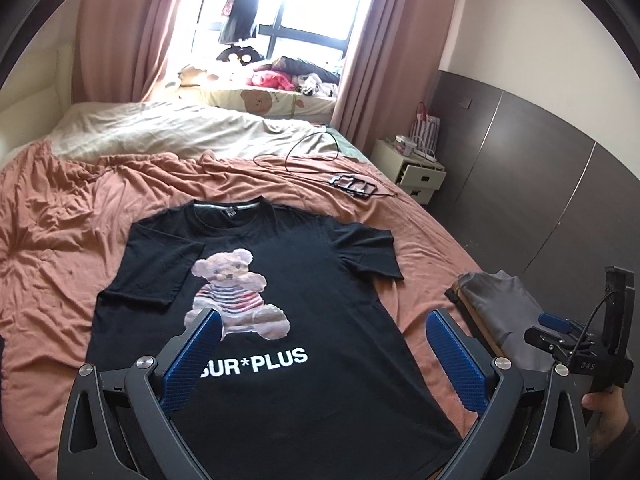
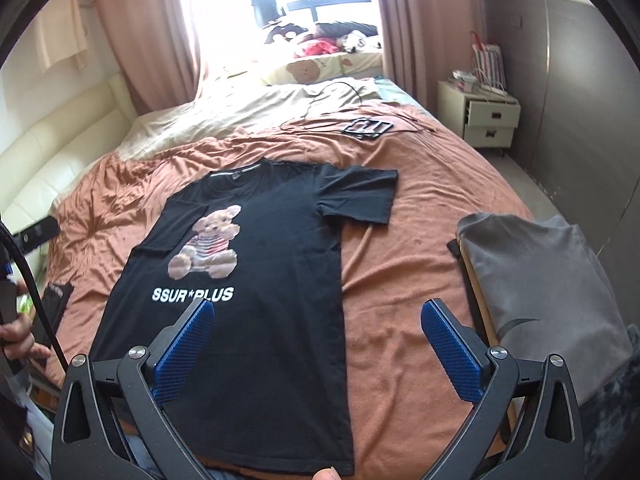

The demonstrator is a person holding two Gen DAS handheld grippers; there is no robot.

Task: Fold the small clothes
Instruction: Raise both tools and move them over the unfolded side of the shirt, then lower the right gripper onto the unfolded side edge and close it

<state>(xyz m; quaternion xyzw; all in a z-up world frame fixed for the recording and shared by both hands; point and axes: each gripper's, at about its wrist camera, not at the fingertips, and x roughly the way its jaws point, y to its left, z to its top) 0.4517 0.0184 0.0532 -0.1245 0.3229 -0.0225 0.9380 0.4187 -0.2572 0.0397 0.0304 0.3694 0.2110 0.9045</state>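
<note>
Black T-shirt point(image 1: 280, 280) with a bear print lies flat and face up on the bed point(image 1: 60, 240), spread ahead of both sets of jaws, collar at the far end. Its left sleeve appears turned in over the body; the right sleeve still lies out to the side. So folding has, at most, barely begun. Left gripper point(image 1: 324, 354) hovers above the lower chest, jaws wide apart and holding nothing. Right gripper point(image 2: 318, 344) hangs over the shirt's right edge, jaws equally wide and empty. Folded grey garment point(image 2: 540, 280) sits right of the right jaws, apparently finished.
</note>
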